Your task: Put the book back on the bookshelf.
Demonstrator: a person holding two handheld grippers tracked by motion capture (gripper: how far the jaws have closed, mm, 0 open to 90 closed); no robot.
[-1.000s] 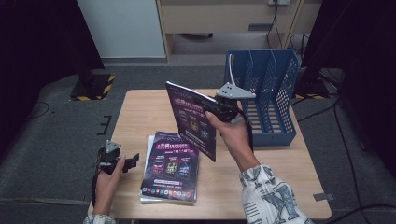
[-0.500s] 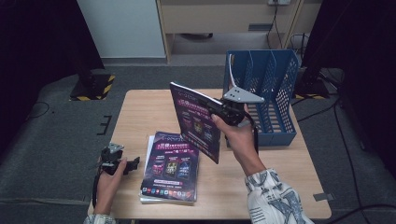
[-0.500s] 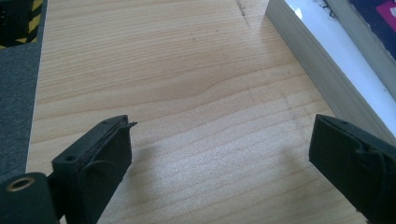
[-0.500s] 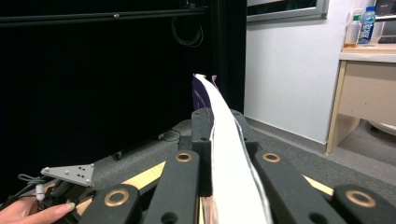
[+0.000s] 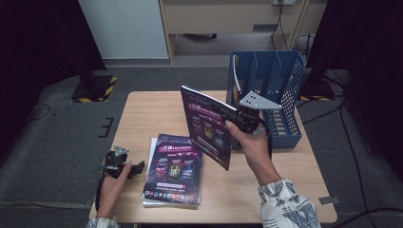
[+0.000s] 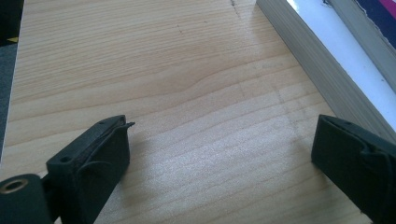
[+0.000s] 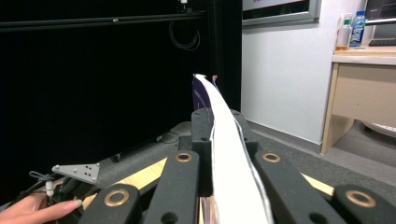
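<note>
**Booklet held upright, short of the rack**

Booklet, purple-covered, is clamped on edge in the right hand-held gripper, jaws closed tight on its spine side, cover facing the person's left. In the right gripper view the white page edges rise straight up between the two black jaws, bowing slightly at the top. The booklet hangs above the desk, touching nothing but the jaws.

Just beyond that gripper, on its far right, stands the blue rack, its slots open at the top and apparently empty. On the gripper's near left, a stack of like booklets lies flat on the desk.

The left hand-held gripper rests low at the desk's near left corner, just left of the stack. Its jaws stand wide apart over bare wood with nothing between them; the stack's edge runs past its right jaw.

The step in hand looks like the carry: one booklet lifted off the stack and on its way to the rack. The next move would call for bringing the booklet over a slot, lining its plane up with the dividers, and lowering it in before loosening the jaws. A skewed approach could catch a corner on a divider.
</note>
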